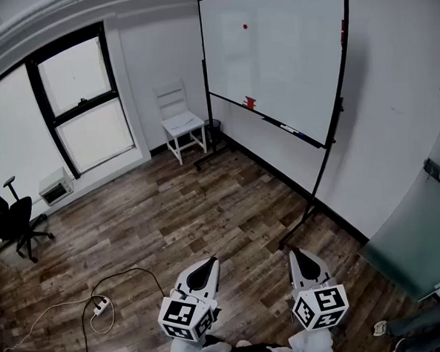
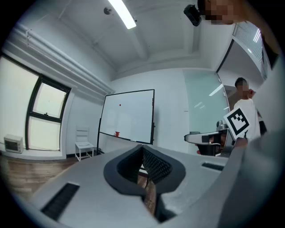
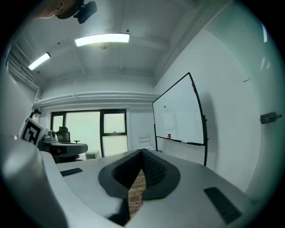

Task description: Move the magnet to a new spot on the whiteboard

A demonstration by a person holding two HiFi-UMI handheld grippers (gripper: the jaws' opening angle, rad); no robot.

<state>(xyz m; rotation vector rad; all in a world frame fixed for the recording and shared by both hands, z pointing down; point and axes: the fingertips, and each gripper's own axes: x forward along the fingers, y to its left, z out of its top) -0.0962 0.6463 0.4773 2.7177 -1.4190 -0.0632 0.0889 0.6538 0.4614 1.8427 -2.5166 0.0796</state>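
Left hand-held gripper (image 1: 210,263): held level, jaws closed tip to tip, nothing between them; marker cube (image 1: 186,319) at its rear.
Right hand-held gripper (image 1: 296,253): just beside the left one, level, jaws likewise pressed together and empty.
Magnet (image 1: 245,26): small red dot stuck high on the whiteboard, well ahead of both hand-held grippers and above them, touched by neither.
Whiteboard (image 1: 287,63): black-framed, on a floor stand, ahead and a little right of the right hand-held gripper, along the white wall (image 1: 393,86).
Red object (image 1: 250,102): on the board's tray (image 1: 272,122), below the magnet; kind not clear.
Markers (image 1: 288,129): lying on the same tray, nearer the hand-held grippers than the red object.
White chair (image 1: 181,122): ahead of the left hand-held gripper, beside the whiteboard's far end.
Window (image 1: 81,98): ahead and left of the left hand-held gripper.
Power strip (image 1: 101,306): on the wooden floor (image 1: 207,209), left of the left hand-held gripper, cable looped around it.
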